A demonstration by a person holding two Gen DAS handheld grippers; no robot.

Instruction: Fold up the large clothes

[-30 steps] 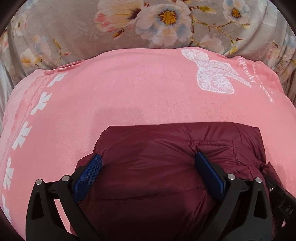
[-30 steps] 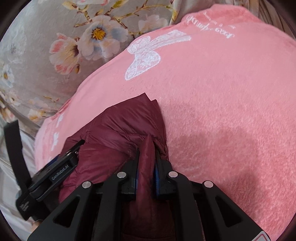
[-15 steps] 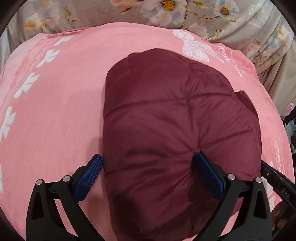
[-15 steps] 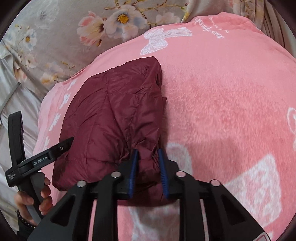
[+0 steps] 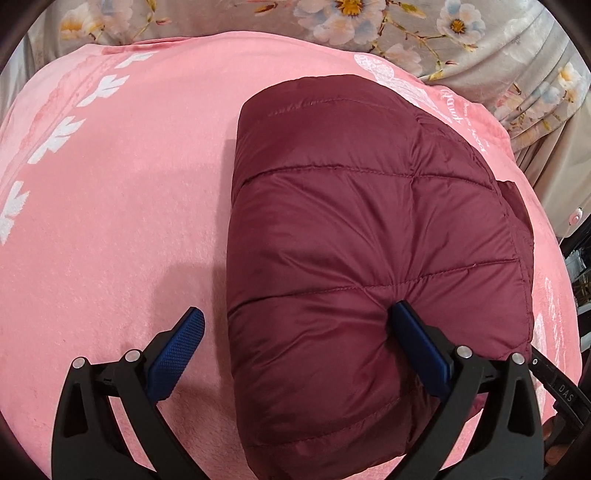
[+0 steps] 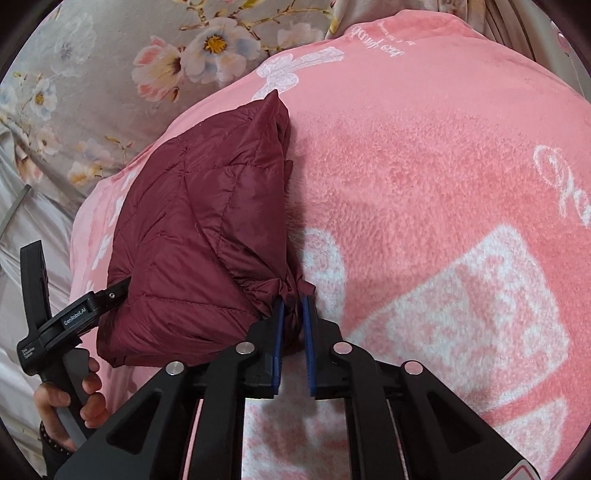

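A dark red quilted jacket (image 5: 351, 221) lies folded into a thick bundle on the pink blanket (image 5: 110, 221). My left gripper (image 5: 297, 332) is open wide over the bundle's near end. Its right finger (image 5: 417, 347) dents the top of the jacket, while its left finger (image 5: 177, 350) stands clear over the blanket. In the right wrist view the jacket (image 6: 203, 221) sits to the left, and my right gripper (image 6: 292, 304) is shut on a bunched corner at its near right. The left gripper's body (image 6: 74, 321) shows at the bundle's left side, held by a hand (image 6: 62, 398).
The pink blanket (image 6: 443, 184) with white prints spreads wide to the right of the jacket. A grey floral sheet (image 5: 369, 22) lies beyond its far edge and also shows in the right wrist view (image 6: 92, 74). Dark furniture stands at the far right edge.
Both grippers have drawn back toward me, so the whole folded jacket now shows. The left gripper has shifted left, its left finger now off the jacket. The right gripper kept its hold on the corner.
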